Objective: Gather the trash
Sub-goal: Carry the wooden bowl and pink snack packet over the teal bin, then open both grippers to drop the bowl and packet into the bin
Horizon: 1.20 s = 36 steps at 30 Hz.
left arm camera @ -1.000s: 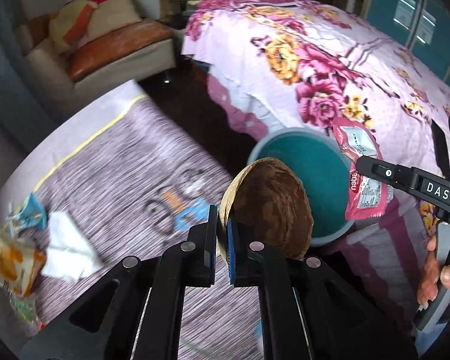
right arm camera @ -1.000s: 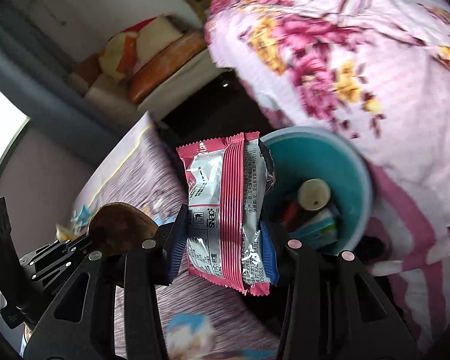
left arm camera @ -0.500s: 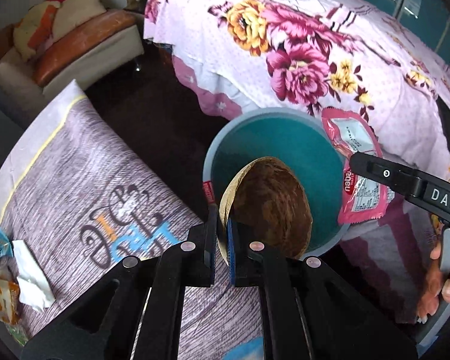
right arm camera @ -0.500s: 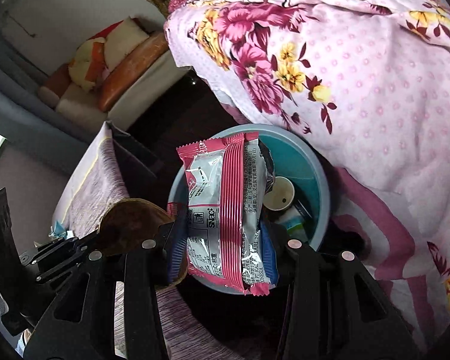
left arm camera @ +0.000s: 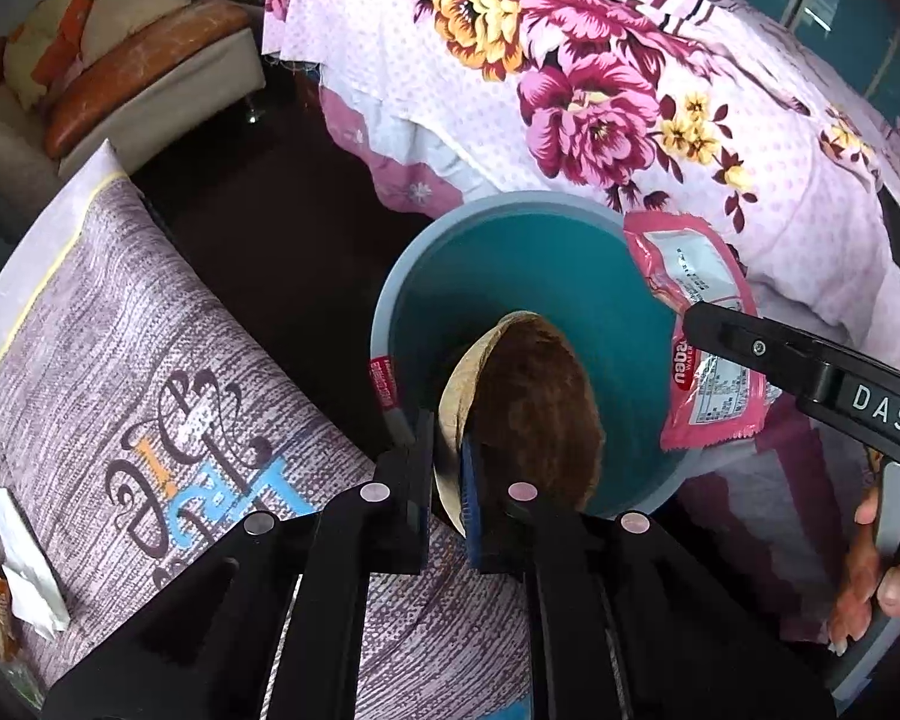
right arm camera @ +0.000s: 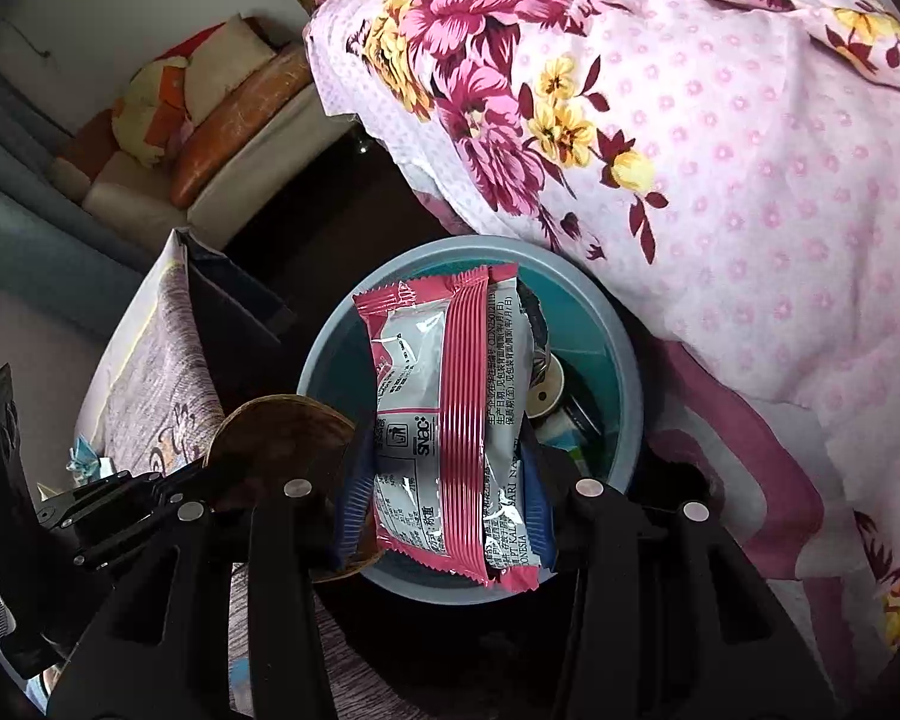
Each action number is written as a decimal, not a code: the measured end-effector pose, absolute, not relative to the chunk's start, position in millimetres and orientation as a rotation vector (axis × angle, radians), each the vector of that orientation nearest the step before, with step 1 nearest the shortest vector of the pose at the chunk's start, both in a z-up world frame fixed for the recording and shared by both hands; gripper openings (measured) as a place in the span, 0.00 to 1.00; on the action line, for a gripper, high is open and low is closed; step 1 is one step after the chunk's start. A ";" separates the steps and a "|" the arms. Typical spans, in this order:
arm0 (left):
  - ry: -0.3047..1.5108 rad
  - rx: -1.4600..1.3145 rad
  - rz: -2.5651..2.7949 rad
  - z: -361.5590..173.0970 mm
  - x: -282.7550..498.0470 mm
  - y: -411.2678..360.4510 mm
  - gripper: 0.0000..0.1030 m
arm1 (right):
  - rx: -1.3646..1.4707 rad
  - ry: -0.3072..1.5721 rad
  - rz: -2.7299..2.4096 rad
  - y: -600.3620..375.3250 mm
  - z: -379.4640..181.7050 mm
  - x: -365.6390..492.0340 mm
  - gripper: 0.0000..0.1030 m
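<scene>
A brown shell [left arm camera: 534,414] was pinched in the left gripper [left arm camera: 448,468], whose jaws were just opening, and a wrapper [right arm camera: 450,420] was clamped by the right gripper [right arm camera: 444,492], both held over the bin [left arm camera: 390,300] for dropping.

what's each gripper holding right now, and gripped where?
Left gripper: brown coconut shell half, pinched at its rim edge. Right gripper: pink-and-silver snack wrapper, clamped across its lower half. Both over the teal bin.
</scene>
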<state>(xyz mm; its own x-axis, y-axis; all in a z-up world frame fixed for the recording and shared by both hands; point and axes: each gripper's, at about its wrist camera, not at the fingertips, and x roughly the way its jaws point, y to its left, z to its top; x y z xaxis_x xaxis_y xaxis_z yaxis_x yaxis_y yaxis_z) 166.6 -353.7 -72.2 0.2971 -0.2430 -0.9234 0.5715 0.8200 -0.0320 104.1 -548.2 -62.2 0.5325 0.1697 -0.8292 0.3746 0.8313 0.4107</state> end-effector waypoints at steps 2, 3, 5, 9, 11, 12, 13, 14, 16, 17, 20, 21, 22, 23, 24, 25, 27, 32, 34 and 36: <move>1.159 0.322 -0.562 -74.6 167.4 -352.7 0.11 | 0.601 1.025 -0.134 -547.4 -64.8 105.4 0.40; 1.163 0.315 -0.564 -75.0 167.5 -352.1 0.11 | 0.601 1.029 -0.134 -547.2 -65.3 105.8 0.40; 1.155 0.303 -0.565 -73.5 167.3 -350.0 0.16 | 0.598 1.037 -0.136 -545.0 -66.5 107.5 0.41; 1.123 0.280 -0.555 -63.3 164.8 -346.1 0.67 | 0.600 1.047 -0.136 -542.1 -66.7 108.7 0.49; 1.102 0.283 -0.544 -58.1 162.6 -344.7 0.76 | 0.616 1.046 -0.140 -541.9 -66.1 109.2 0.61; 1.107 0.281 -0.542 -56.7 162.0 -343.6 0.83 | 0.621 1.046 -0.142 -542.3 -66.4 109.0 0.67; 1.112 0.277 -0.542 -55.8 161.8 -342.6 0.87 | 0.631 1.040 -0.146 -542.7 -65.7 108.6 0.72; 1.113 0.273 -0.544 -54.8 161.2 -341.3 0.87 | 0.635 1.038 -0.146 -543.0 -65.4 109.1 0.72; 1.113 0.274 -0.534 -54.1 159.9 -337.6 0.87 | 0.634 1.043 -0.155 -542.6 -63.7 108.2 0.73; 1.119 0.270 -0.531 -54.0 159.1 -334.5 0.87 | 0.633 1.046 -0.162 -541.9 -63.1 107.2 0.75; 1.129 0.251 -0.527 -53.5 156.6 -324.5 0.88 | 0.622 1.052 -0.176 -540.1 -60.2 104.7 0.76; 1.135 0.243 -0.526 -53.7 155.4 -320.9 0.88 | 0.618 1.056 -0.177 -539.0 -59.5 104.2 0.76; 1.139 0.235 -0.525 -53.2 154.4 -317.6 0.88 | 0.615 1.061 -0.178 -537.6 -58.7 103.2 0.76; 1.144 0.227 -0.523 -52.7 153.0 -313.5 0.88 | 0.614 1.064 -0.178 -536.6 -58.0 102.6 0.76; 1.146 0.222 -0.521 -52.1 151.6 -310.7 0.88 | 0.612 1.064 -0.176 -534.9 -57.1 102.1 0.76; 1.147 0.216 -0.520 -51.4 150.2 -307.4 0.88 | 0.608 1.064 -0.175 -532.2 -55.8 101.2 0.76; 1.146 0.202 -0.516 -49.1 147.4 -299.8 0.88 | 0.601 1.063 -0.173 -528.1 -53.6 100.7 0.76; 1.133 0.171 -0.504 -41.3 140.3 -281.2 0.88 | 0.578 1.056 -0.156 -510.9 -42.4 97.1 0.76; 1.127 0.159 -0.502 -37.3 137.4 -272.9 0.88 | 0.566 1.055 -0.148 -503.2 -37.2 95.7 0.76; 1.120 0.148 -0.497 -33.3 133.2 -263.5 0.88 | 0.561 1.055 -0.142 -494.0 -32.1 93.8 0.76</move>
